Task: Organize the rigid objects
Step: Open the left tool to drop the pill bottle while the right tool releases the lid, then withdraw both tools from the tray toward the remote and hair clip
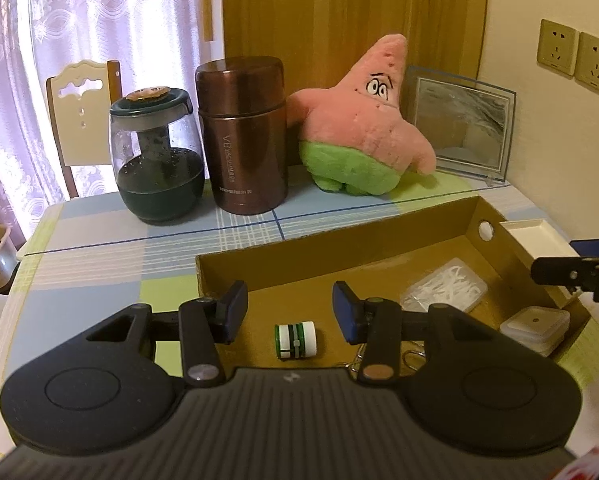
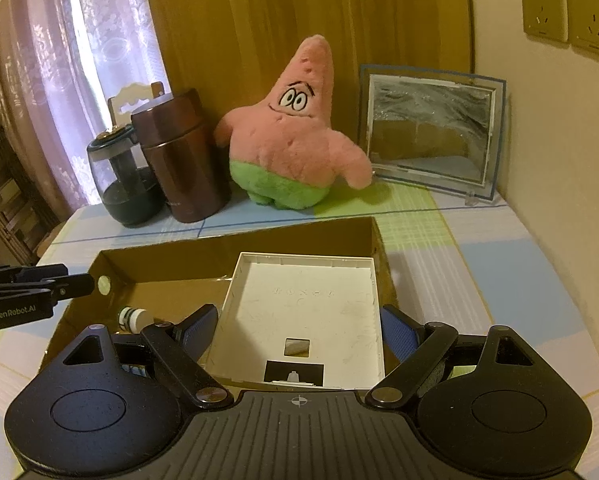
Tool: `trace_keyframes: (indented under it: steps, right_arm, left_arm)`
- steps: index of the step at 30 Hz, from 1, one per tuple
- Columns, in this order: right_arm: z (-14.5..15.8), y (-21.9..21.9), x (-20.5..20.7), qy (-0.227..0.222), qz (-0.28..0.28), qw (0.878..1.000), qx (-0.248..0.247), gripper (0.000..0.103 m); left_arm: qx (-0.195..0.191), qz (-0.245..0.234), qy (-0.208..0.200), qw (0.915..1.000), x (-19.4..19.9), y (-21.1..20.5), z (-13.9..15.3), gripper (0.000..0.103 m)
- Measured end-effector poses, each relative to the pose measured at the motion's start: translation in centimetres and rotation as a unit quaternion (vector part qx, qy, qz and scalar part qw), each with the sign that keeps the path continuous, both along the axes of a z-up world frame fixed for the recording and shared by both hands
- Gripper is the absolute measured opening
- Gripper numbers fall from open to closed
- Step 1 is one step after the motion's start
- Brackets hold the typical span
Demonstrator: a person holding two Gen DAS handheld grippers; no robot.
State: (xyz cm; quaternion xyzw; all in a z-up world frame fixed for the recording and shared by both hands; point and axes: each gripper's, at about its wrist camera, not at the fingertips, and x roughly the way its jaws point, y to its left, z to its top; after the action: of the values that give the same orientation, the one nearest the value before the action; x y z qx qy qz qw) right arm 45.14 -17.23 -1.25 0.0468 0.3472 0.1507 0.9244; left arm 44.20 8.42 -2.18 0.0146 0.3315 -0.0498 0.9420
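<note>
The table (image 1: 99, 236), covered in a pale checked cloth, carried a shallow brown cardboard box (image 1: 339, 248) near its front edge. Behind the box, along the back, stood a pink and green star plush (image 2: 287, 132), a clear-framed picture (image 2: 431, 128), a brown metal flask (image 1: 243, 136) and a glass jar with dark liquid (image 1: 155, 156); flask and jar stood just beside each other. A white square tray (image 2: 299, 300) sat tilted in the right end of the box, its far edge against the box wall. The right gripper (image 2: 299, 330) held this tray, its blue pads (image 2: 397, 330) pressed on the tray's two side walls, jaws spread wide. The left gripper (image 1: 289, 306) hung over the left part of the box with jaws parted and nothing between the pads. Below that gap, a small green-and-white cylinder (image 1: 296, 340) lay on its side on the box floor, untouched. Further right on the box floor lay a clear packet of white floss picks (image 1: 445, 286) and a small white square case (image 1: 535, 324), apart from each other. A few metal rings by the left gripper's right finger were too hidden to identify.
</note>
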Motion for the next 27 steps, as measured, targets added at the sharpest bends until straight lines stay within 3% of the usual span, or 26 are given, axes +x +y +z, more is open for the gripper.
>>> trace_keyframes:
  steps: [14,27]
  right_arm:
    - [-0.1,-0.2,0.0,0.017,-0.007,1.0,0.022,0.084]
    - [2.6,-0.7,-5.7,0.015,-0.012,0.999,0.038,0.084]
  left_arm:
    - [-0.004,0.001,0.001,1.0,-1.5,0.6,-0.1,0.041]
    - [-0.007,0.007,0.003,0.9999,-7.7,0.0,2.1,0.044]
